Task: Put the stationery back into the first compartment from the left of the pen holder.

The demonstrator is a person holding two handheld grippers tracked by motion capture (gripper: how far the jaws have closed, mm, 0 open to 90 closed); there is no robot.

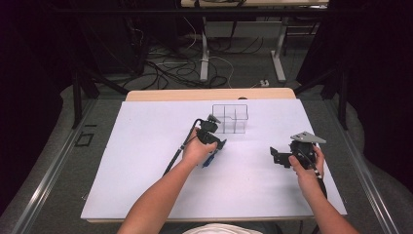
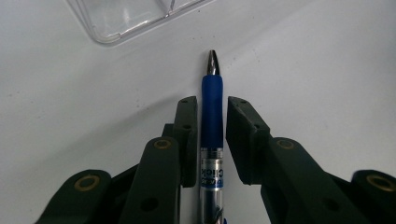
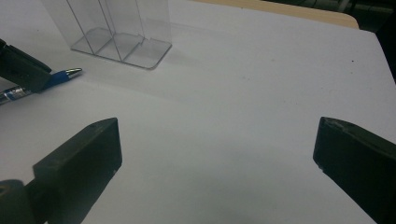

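From above, you see the white desk (image 1: 146, 161) evenly lit while the room around it sinks into darkness. All pictures look soft and slightly blurred. Faint shadows spread under the clear plastic organiser (image 3: 119, 32); its walls catch mild glare.

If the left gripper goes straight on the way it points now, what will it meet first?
Probably the clear plastic organizer. The left gripper has the blue pen between its jaws, tip forward, and the organizer's corner lies just ahead, slightly left of that line, so it might narrowly pass.
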